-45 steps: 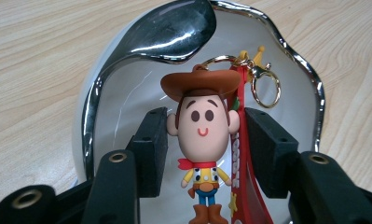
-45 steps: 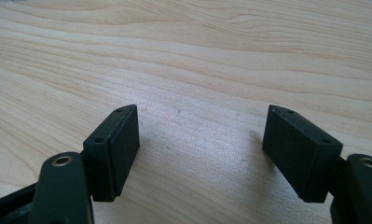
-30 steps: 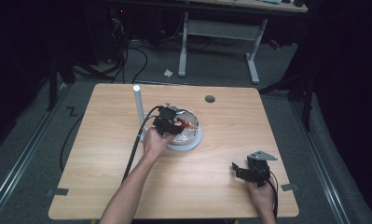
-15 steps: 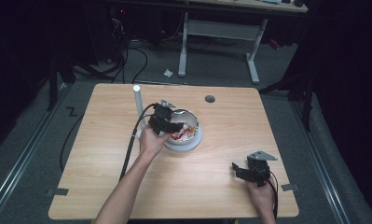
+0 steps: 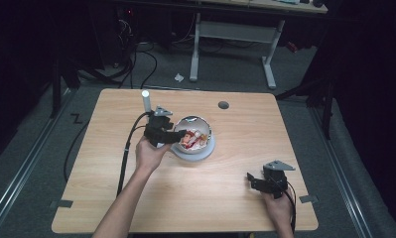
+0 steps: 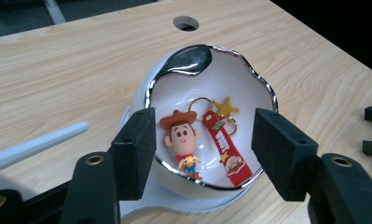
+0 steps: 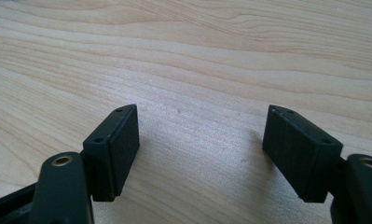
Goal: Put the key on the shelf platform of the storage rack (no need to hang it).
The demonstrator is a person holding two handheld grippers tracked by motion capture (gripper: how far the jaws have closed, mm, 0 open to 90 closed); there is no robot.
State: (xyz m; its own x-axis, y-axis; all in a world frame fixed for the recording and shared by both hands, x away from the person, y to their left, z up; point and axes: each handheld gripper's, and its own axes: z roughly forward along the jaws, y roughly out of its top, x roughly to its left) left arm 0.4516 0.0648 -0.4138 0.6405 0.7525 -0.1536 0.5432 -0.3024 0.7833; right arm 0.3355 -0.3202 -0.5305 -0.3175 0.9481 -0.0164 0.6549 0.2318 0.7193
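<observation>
A white bowl with a silver rim stands on a white saucer mid-table. In it lies a keychain: a cowboy figure and a red strap with rings and a yellow star. My left gripper hovers at the bowl's left rim, pointing over it. Its jaws have just been opening and stand apart with nothing pressed between the pads; the keychain lies below them. My right gripper rests near the table's front right, open over bare wood.
A white upright cylinder stands behind the left hand, and lies as a pale rod in the left gripper view. A round cable hole is at the table's back. The left gripper's cable trails off the front-left.
The left gripper has drawn back to the left and up from over the bowl, and its jaws have opened. The red keychain it carried now lies in the bowl. The right gripper stayed put.
</observation>
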